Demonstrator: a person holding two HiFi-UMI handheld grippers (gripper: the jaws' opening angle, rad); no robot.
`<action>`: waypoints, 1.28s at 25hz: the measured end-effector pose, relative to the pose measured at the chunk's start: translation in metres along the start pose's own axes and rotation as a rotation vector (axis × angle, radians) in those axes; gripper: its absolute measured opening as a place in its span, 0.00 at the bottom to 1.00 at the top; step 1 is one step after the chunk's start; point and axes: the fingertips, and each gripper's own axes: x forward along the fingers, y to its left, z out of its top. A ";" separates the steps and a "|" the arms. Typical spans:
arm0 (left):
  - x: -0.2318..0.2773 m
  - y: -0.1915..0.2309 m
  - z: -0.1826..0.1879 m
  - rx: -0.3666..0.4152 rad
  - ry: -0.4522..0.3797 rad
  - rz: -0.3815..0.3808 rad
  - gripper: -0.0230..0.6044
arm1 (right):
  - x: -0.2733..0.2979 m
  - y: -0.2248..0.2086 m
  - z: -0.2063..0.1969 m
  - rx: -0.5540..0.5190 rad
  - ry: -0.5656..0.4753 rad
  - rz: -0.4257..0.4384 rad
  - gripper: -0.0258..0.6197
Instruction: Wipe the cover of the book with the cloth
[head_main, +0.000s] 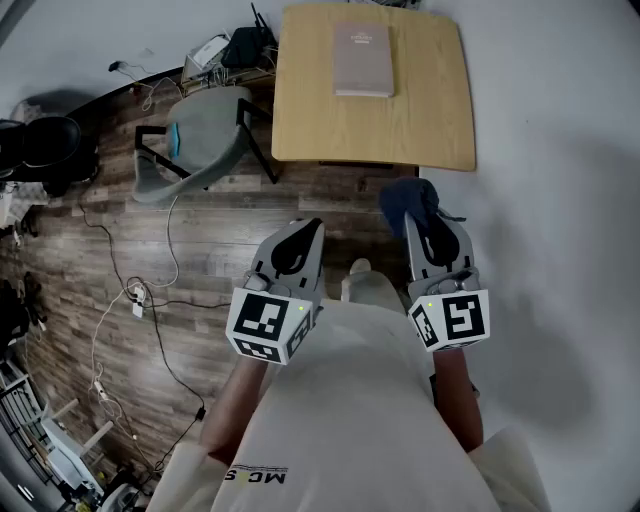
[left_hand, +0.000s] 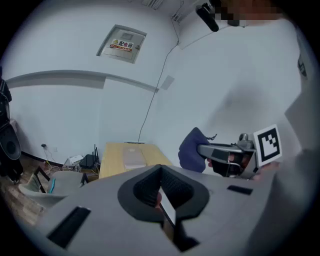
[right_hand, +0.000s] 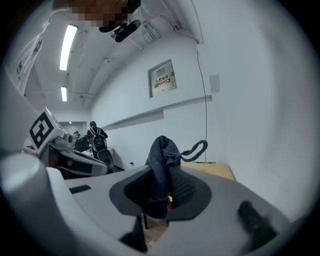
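A pale pinkish book lies flat at the far end of a light wooden table. Both grippers hang over the floor, short of the table's near edge. My right gripper is shut on a dark blue cloth, which bunches up past its fingertips. In the right gripper view the cloth stands up between the pads of the right gripper, a loop of cord at its top. My left gripper is shut with nothing in it. The left gripper view shows the left gripper, the book and the cloth.
A grey chair stands left of the table on the dark wood floor. Routers and cables sit by the table's far left corner, and cords trail over the floor at left. A white wall runs along the right.
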 end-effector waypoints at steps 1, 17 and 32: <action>-0.003 0.000 -0.002 0.001 0.009 0.010 0.05 | -0.005 0.002 0.000 0.002 -0.010 0.000 0.17; -0.032 0.015 -0.002 0.002 -0.029 -0.014 0.05 | -0.037 0.044 -0.023 0.072 0.044 -0.017 0.17; -0.045 0.105 -0.002 -0.078 -0.004 -0.092 0.05 | 0.016 0.064 -0.005 0.118 0.047 -0.166 0.17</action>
